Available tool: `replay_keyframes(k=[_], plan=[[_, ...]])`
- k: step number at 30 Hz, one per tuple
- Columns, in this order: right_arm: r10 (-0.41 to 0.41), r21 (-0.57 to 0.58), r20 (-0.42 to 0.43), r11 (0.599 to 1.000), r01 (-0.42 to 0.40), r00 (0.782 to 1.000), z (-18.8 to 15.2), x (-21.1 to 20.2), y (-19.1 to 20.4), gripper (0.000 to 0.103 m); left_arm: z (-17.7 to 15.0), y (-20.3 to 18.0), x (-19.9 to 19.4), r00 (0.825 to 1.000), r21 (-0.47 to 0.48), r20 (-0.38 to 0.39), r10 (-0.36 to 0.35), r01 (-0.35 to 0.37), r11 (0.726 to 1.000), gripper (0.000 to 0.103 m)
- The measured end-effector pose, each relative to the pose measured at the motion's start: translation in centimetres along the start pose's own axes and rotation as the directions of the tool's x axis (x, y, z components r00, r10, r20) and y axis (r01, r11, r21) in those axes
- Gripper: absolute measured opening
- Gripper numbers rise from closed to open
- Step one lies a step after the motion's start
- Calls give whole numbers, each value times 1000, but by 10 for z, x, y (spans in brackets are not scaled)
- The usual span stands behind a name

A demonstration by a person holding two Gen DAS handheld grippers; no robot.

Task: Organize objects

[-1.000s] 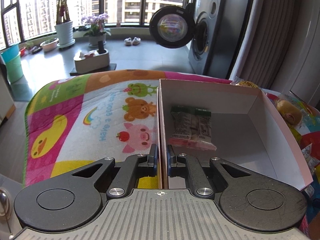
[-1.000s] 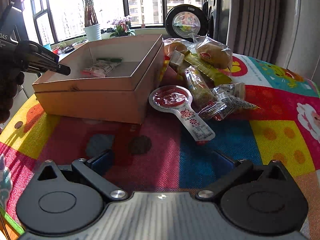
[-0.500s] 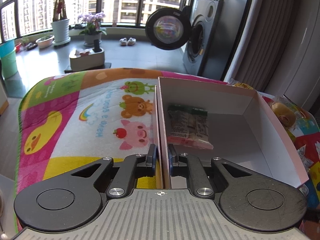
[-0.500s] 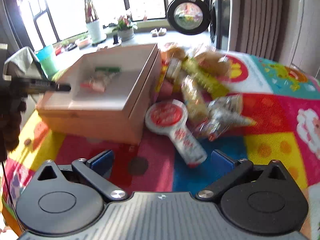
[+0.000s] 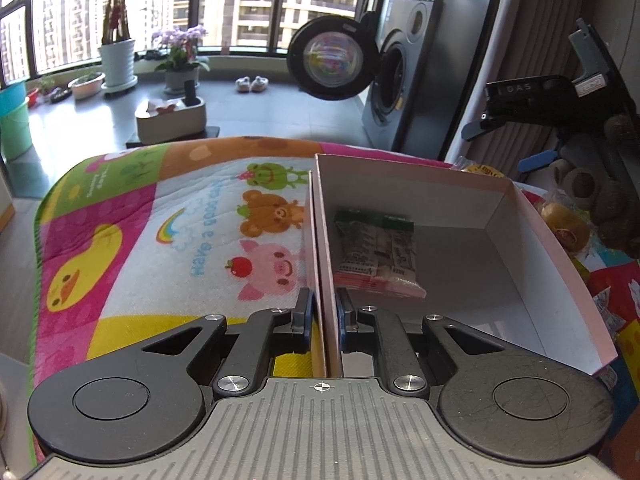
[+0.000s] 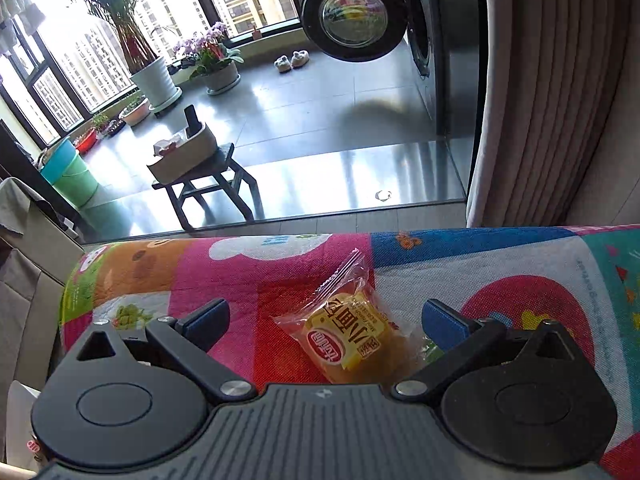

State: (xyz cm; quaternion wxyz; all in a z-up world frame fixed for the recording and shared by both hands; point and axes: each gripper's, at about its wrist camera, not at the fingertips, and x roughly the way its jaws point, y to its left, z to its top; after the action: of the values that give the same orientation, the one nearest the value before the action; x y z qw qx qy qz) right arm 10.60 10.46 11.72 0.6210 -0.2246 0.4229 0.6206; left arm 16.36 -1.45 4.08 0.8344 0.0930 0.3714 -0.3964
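Observation:
My left gripper [image 5: 321,312] is shut on the left wall of an open pink cardboard box [image 5: 556,248], one finger inside and one outside. A pack of wrapped snack bars [image 5: 376,254] lies in the box against that wall. My right gripper [image 6: 326,320] is open, held over a yellow bun in a clear wrapper [image 6: 352,338] that lies on the mat between its blue fingertips [image 6: 442,322]. In the left wrist view the right gripper [image 5: 508,140] hangs above the far right side of the box, held by a gloved hand [image 5: 600,196].
A colourful cartoon play mat [image 5: 132,236] covers the table. More wrapped snacks [image 5: 566,228] lie right of the box. The table's far edge [image 6: 280,240] drops to a tiled floor with a stool [image 6: 208,184], plants and a washing machine [image 6: 424,36].
My right gripper has swung away from the box and snack pile to hover over the wrapped bun near the table's far edge. The left gripper keeps its hold on the box wall.

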Motion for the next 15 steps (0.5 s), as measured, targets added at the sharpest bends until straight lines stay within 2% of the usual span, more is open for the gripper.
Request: replay_keyframes(k=[2,4,5,6,7,9,12,15], plan=[[-50,-6,-52,999,50,997,1,26,2,102,-1,0,0,1000,3,-1,-4,4,1000,14],[-66,4,-120,998,67,991,-2,44,0,92,-1,1,-1,1000,1,0,-11,11,1000,14],[-83,6,-135,996,84,987,-5,48,-2,91,-2,1,-1,1000,0,1,-14,14,1000,14],[-75,8,-126,997,77,989,-5,45,-2,85,-2,1,-1,1000,0,1,-17,17,1000,15],[-67,9,-120,998,69,991,-5,40,-3,68,-3,1,-1,1000,1,1,-18,18,1000,15],[-71,22,-85,997,73,994,-3,21,-6,64,-3,1,-2,1000,3,1,-18,18,1000,15],[-59,34,19,998,59,998,-1,-27,-13,58,-4,-1,-2,1000,3,5,-13,13,1000,14],[-23,63,94,998,17,995,-21,-85,-21,55,-5,-2,-4,1000,9,4,-10,10,1000,14]])
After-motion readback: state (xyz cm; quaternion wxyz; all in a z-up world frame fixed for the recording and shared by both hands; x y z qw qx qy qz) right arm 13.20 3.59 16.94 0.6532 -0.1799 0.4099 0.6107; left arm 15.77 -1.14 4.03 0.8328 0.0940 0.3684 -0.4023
